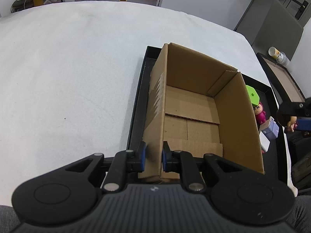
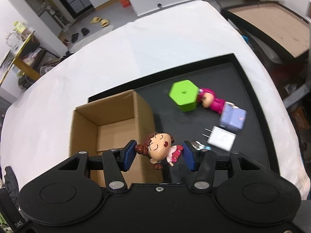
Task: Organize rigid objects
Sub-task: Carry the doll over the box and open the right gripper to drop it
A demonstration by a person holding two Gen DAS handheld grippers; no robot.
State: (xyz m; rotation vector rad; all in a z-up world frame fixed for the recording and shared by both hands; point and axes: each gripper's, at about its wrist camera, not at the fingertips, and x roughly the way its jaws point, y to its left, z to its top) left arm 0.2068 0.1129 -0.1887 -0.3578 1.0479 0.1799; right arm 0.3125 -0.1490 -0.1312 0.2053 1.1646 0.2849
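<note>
Right gripper [image 2: 159,153] clenches a brown-haired doll figurine [image 2: 158,149] above the black tray [image 2: 250,89]; left gripper [image 1: 154,156] pinches the empty cardboard box's [image 1: 196,104] near wall.

Box [image 2: 108,116] sits on tray [image 2: 250,97], left side. Right of box on tray: hexagon block [image 2: 183,95], doll [image 2: 212,102] touching it, small cube [image 2: 233,119] nearer, charger [image 2: 221,140] in front. Tray on table [image 1: 68,77].
</note>
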